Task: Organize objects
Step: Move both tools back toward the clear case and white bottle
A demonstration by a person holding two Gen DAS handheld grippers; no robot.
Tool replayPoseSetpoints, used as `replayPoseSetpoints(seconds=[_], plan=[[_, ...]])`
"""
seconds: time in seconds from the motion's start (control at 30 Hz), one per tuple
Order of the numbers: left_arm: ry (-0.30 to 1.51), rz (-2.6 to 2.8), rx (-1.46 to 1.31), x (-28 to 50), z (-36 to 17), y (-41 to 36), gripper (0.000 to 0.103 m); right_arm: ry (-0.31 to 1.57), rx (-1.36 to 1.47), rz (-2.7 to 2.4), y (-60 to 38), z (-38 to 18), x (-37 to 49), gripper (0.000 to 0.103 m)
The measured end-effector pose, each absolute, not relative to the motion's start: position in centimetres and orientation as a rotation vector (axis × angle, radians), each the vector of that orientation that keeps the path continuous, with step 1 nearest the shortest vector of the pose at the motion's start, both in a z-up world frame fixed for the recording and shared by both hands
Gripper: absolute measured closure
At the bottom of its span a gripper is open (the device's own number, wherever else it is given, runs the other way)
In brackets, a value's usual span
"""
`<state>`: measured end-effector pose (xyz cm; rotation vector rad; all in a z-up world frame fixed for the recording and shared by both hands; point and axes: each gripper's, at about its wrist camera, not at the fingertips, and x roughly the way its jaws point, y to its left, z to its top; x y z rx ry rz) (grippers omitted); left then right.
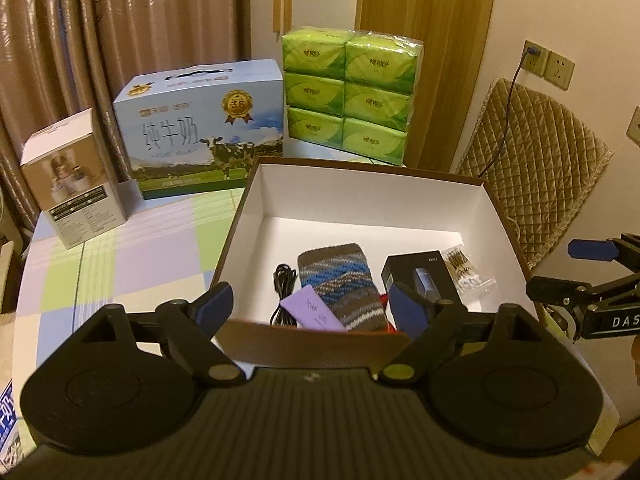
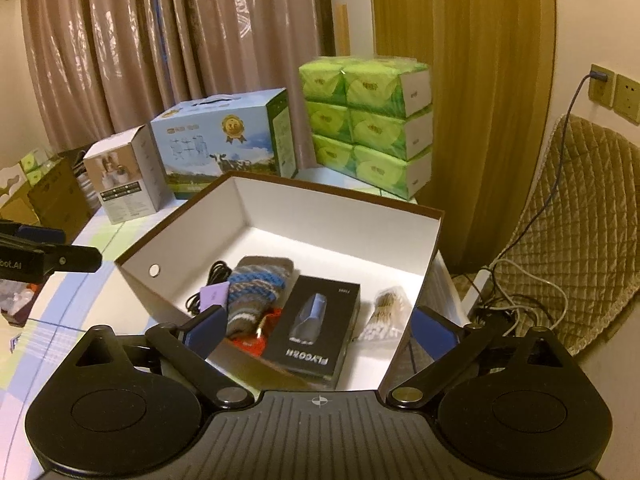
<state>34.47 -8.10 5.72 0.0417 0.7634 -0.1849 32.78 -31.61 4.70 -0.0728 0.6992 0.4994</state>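
Box (image 2: pixel 340 208) with pouch (image 2: pixel 256 292), cable (image 2: pixel 214 280)

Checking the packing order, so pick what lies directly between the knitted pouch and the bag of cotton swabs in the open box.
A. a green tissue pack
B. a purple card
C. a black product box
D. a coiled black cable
C: the black product box lies flat between the knitted pouch and the bag of cotton swabs inside the open box.
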Motion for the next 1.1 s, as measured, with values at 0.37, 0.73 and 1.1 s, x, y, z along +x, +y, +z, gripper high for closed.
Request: replayPoseSetpoints(seconds=[0.37,0.73,1.1], plan=[[0.765,-0.126,0.010,28.9,6.2,-5.1,0.016,0.705,-0.052,0.504,-31.3,5.0,29.3,0.006],[0.802,-0.063,-0.038,23.6,5.0,-1.5,0.016,0.744,-0.065,0.552,-28.9,3.9,26.1,0.005],[0.856,0.029,-0.071,19.2,3.3,2.6,0.016,0.810,-0.091,0.630,-25.5,2.0,23.9,0.005]])
